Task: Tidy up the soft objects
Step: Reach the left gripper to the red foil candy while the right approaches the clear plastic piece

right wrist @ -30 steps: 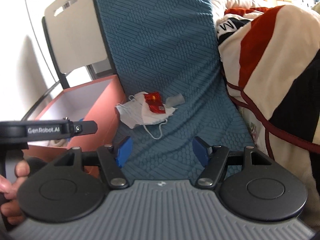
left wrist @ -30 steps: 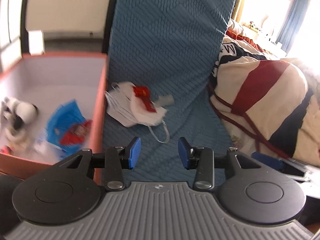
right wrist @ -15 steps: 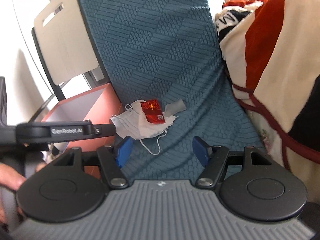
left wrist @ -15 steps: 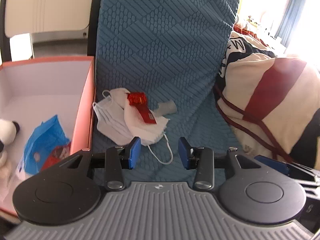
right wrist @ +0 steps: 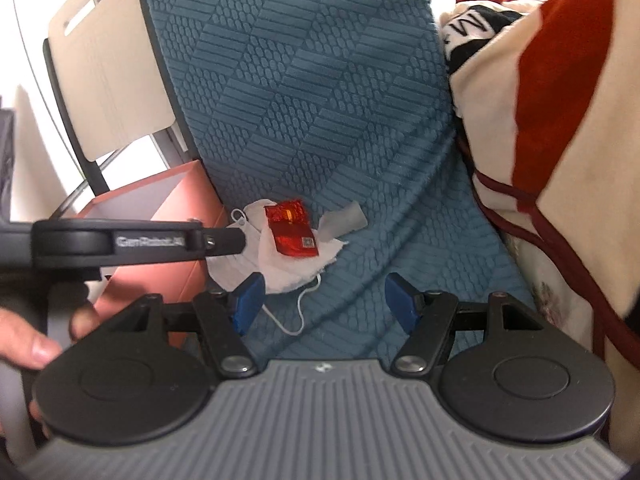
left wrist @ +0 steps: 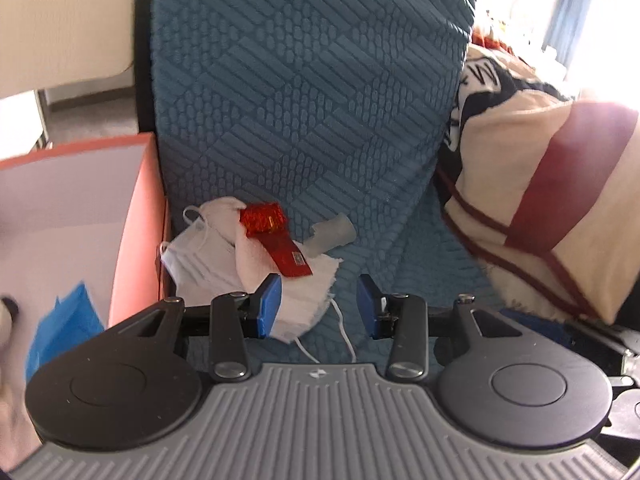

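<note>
On the blue quilted mattress lies a small heap: a white face mask, a white cloth, a shiny red wrapper on top, and a grey scrap beside it. My left gripper hovers open just in front of the heap, its left pad over the cloth's edge, nothing between the pads. In the right wrist view the same red wrapper, cloth and grey scrap lie ahead of my open right gripper. The left gripper's body crosses that view at left.
An orange box stands left of the mattress, holding a blue packet. A cream, red and black blanket is piled on the right. A pale chair back stands behind the box. A person's hand grips the left tool.
Both grippers have moved closer to the heap and a little down; the left has swung right, away from the box. The heap looms larger. Jaw openings are unchanged.
</note>
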`<state>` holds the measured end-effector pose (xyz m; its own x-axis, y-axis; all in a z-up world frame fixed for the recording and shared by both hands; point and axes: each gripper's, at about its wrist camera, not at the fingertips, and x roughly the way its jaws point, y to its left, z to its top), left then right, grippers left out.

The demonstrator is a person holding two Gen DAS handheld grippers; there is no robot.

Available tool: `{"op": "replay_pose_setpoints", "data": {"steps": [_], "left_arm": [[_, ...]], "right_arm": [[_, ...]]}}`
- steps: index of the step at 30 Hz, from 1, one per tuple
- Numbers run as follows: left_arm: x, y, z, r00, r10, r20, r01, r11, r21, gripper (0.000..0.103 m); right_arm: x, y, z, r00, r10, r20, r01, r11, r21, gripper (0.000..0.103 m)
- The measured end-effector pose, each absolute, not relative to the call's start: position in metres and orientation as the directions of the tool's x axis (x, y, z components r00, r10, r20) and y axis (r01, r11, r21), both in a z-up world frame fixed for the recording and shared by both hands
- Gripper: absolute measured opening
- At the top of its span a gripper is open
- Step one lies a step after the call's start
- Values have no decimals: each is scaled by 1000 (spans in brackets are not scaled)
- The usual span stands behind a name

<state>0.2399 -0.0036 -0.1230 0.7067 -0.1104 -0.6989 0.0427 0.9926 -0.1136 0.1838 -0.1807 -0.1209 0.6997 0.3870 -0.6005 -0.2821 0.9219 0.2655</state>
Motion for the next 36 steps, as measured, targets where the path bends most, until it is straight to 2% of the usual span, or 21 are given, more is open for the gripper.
{"op": "replay_pose_setpoints", "data": {"steps": [3,7,14,18,21,31,34,35,36], "left_arm": [[255,-2,-122,693,-167,-701,68,984,-167,47],[277,3,-117,697,-170,-696,66,983,-174,47],[320,13,-126,615,-196,-764,61,977,-202,47],[338,16,-130,595,-160,-787,34,984,-174,47],[350,27,-135,583,-168,-795,-13,976,-216,47],[369,35,-155,545,-122,-830,-92,975,-203,47],[373,38,-165,528,-148,-836,-119,962,-245,43],[374,38,-167,524,-150,-838,-124,961,-249,32],[374,37,-170,522,-148,-840,-127,961,-248,28]], "right_arm": [[197,-177,-125,695,398,-599,-289,917,273,69],[213,-167,-128,721,372,-584,-276,928,250,69],[240,-153,-134,717,380,-584,-283,925,255,69],[261,-153,-144,682,388,-620,-277,922,272,69],[275,-156,-152,659,401,-636,-278,916,289,69],[312,-148,-177,621,379,-686,-288,924,251,68],[331,-150,-183,617,378,-690,-258,926,277,67],[336,-150,-184,616,378,-691,-252,926,282,66],[342,-151,-186,615,380,-691,-248,925,288,65]]}}
